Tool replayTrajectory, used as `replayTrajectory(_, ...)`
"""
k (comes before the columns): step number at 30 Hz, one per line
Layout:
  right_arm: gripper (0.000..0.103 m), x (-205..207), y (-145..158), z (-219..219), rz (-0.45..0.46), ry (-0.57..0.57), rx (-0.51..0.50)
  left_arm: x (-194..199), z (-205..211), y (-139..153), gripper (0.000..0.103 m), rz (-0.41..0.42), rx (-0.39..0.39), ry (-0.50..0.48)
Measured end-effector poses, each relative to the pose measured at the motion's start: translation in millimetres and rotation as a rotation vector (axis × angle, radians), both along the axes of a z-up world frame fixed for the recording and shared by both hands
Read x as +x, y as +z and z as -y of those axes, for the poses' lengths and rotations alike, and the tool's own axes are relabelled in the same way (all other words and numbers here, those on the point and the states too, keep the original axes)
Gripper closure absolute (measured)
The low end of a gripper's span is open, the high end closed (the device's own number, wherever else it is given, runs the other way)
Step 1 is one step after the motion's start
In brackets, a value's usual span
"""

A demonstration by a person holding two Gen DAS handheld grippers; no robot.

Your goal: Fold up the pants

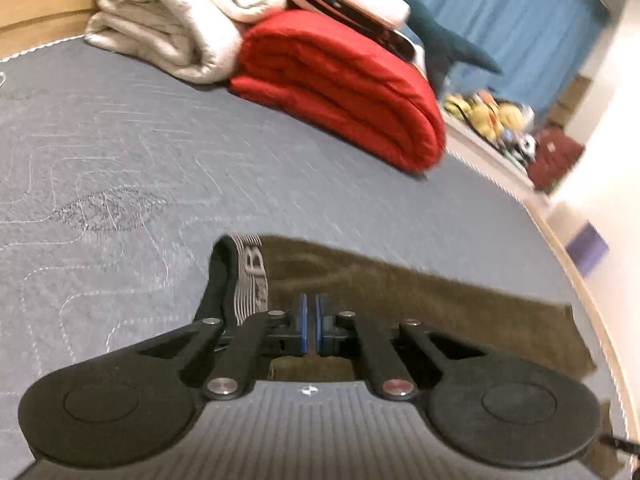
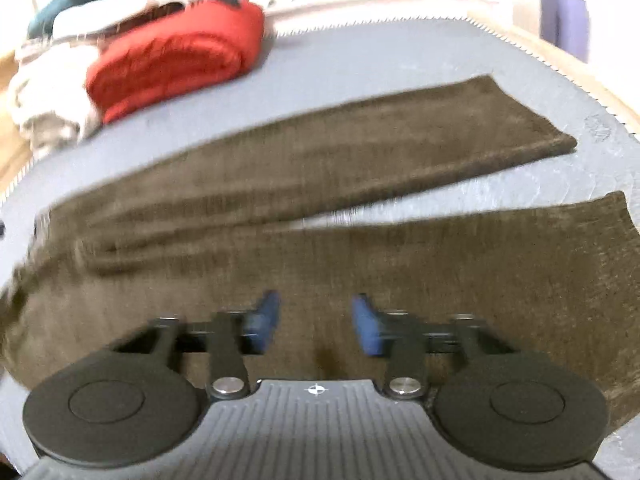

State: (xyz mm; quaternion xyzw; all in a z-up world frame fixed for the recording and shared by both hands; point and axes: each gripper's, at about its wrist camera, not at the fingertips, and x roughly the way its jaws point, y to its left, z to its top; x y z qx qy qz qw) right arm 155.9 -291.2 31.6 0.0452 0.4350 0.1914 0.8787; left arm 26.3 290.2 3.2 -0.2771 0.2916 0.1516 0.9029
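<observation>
Dark brown pants (image 2: 360, 152) lie spread on a grey mattress (image 2: 400, 52), the two legs running to the right, the nearer leg (image 2: 480, 260) under my right gripper. My right gripper (image 2: 316, 320) hovers over that leg with its blue pads wide apart and nothing pinched between them. In the left wrist view the pants (image 1: 420, 288) show their striped elastic waistband (image 1: 250, 276), curled up at the left. My left gripper (image 1: 311, 320) sits at that waist end. Its blue pads are pressed together, with the brown fabric drawn up to them.
A folded red blanket (image 1: 340, 88) and a beige blanket (image 1: 168, 20) lie at the far side of the mattress (image 1: 160, 140), under a blue plush shark (image 1: 448, 40). Beyond the bed are blue curtains, soft toys (image 1: 488, 112) and a purple box (image 1: 586, 246).
</observation>
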Motion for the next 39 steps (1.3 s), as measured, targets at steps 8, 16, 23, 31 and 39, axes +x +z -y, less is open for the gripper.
replayTrajectory(8, 0.093, 11.9, 16.9, -9.5, 0.044, -0.023, 0.079, 42.1, -45.8, -12.3, 0.099, 0.011, -0.088, 0.093)
replayTrajectory(16, 0.089, 19.9, 25.1, -16.9, 0.034, -0.003, 0.109, 139.7, -75.0, -19.4, 0.046, -0.106, 0.044, -0.120)
replayTrajectory(23, 0.086, 19.1, 26.4, -14.4, 0.034, -0.003, 0.101, 198.8, -82.3, -70.1, 0.028, -0.299, 0.042, -0.326)
replayTrajectory(31, 0.085, 16.8, 29.9, -8.8, 0.039, -0.036, 0.099, 179.7, -40.9, -43.8, 0.097, -0.230, 0.244, -0.523)
replayTrajectory(39, 0.085, 15.2, 38.0, -6.2, 0.052, -0.054, 0.144, 65.0, 23.3, 22.5, 0.100, -0.096, 0.333, -0.589)
